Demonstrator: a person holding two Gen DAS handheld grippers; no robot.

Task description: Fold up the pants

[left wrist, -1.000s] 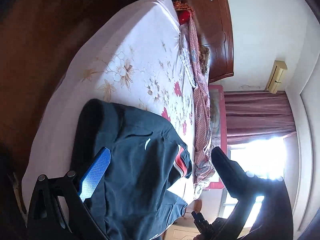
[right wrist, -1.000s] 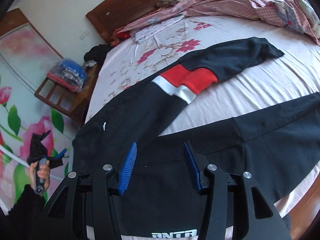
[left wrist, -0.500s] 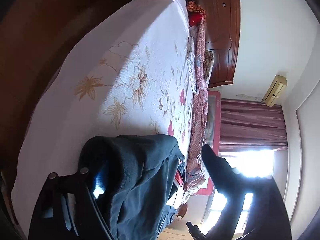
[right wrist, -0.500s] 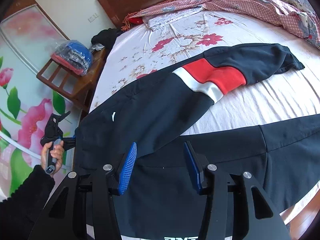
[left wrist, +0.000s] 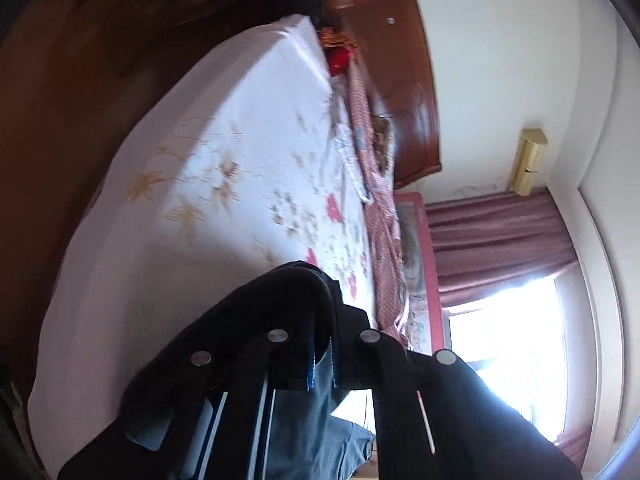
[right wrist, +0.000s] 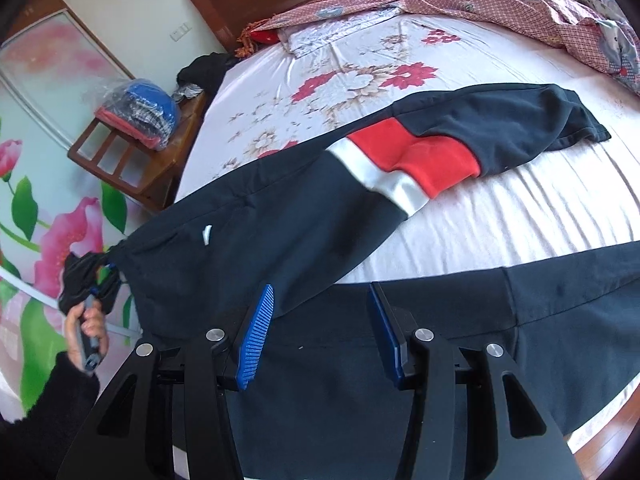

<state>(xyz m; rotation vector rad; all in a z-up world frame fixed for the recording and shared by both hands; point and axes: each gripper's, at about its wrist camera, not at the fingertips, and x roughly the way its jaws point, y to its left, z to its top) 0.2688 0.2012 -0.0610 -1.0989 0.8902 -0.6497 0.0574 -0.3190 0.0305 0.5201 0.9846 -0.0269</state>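
- Jaws of the left gripper [left wrist: 322, 354] have just been closing and now pinch a fold of the pants [right wrist: 288, 224] at the waistband corner, the dark cloth bunched over and between the blue pads.
- Jaws of the right gripper [right wrist: 320, 330] stand partly spread above the pants, with nothing between them and no pad pressing on cloth.
- Two grippers show, each with two blue-padded fingers [right wrist: 256, 332]; one pair of pants lies on one bed [right wrist: 540, 216].
- One hand [right wrist: 86, 332] in a dark sleeve [right wrist: 52, 408] grips the left gripper's handle at the left edge of the bed, in the right wrist view.
- From its own camera the left gripper points nearly level along the mattress toward the headboard [left wrist: 396, 80]; the right gripper tilts steeply down over the seat of the pants.
- The pants are dark navy, spread across the flowered sheet with the two legs apart.
- The far leg carries one red panel [right wrist: 420, 160] and one white band [right wrist: 384, 180]; a small white mark sits near the waist.
- A crumpled pink quilt [right wrist: 500, 0] lies along the far side of the bed, well apart from the pants.
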